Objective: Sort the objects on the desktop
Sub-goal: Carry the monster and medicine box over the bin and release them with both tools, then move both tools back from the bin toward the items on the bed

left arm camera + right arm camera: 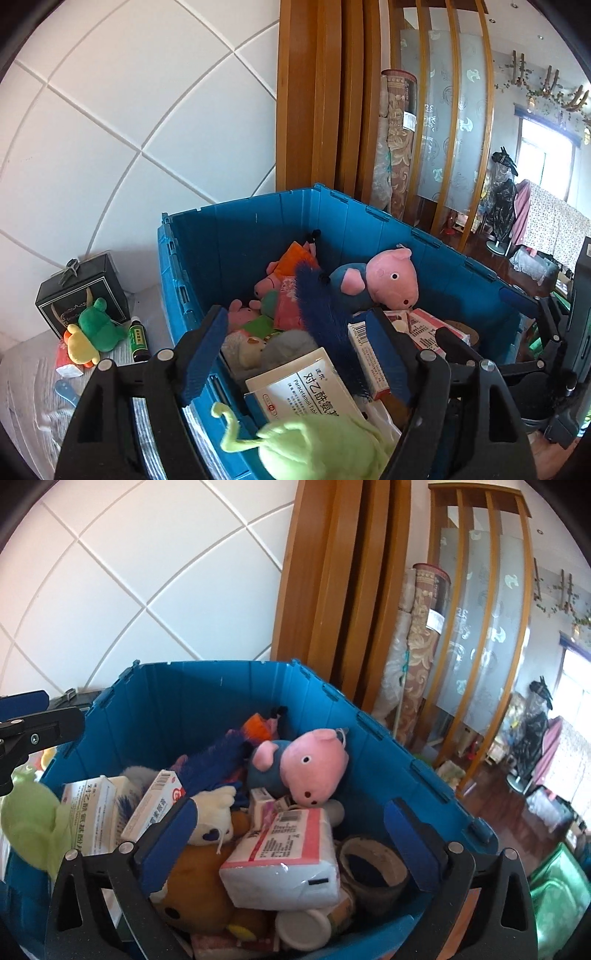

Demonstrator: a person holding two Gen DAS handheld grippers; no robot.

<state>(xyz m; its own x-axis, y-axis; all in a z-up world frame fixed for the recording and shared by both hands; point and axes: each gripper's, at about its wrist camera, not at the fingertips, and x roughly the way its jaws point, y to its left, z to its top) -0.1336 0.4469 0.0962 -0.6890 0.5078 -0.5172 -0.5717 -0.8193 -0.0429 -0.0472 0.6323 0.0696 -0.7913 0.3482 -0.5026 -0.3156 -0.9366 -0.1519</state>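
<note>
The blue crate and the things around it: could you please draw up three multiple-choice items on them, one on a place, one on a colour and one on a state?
1. Where does the green frog plush lie?
A. inside the blue crate
B. outside the crate, in front of the black box
C. on top of the pink pig plush

2. What colour are the pads of the right gripper?
A. blue
B. red
C. white

3. How does the right gripper stand?
A. shut on the tissue pack
B. shut with nothing in it
C. open above the crate's contents

Answers:
1 B: the left wrist view shows the frog beside the crate, against the black box.
2 A: both pads are blue.
3 C: its fingers stand wide apart and press on nothing.
</note>
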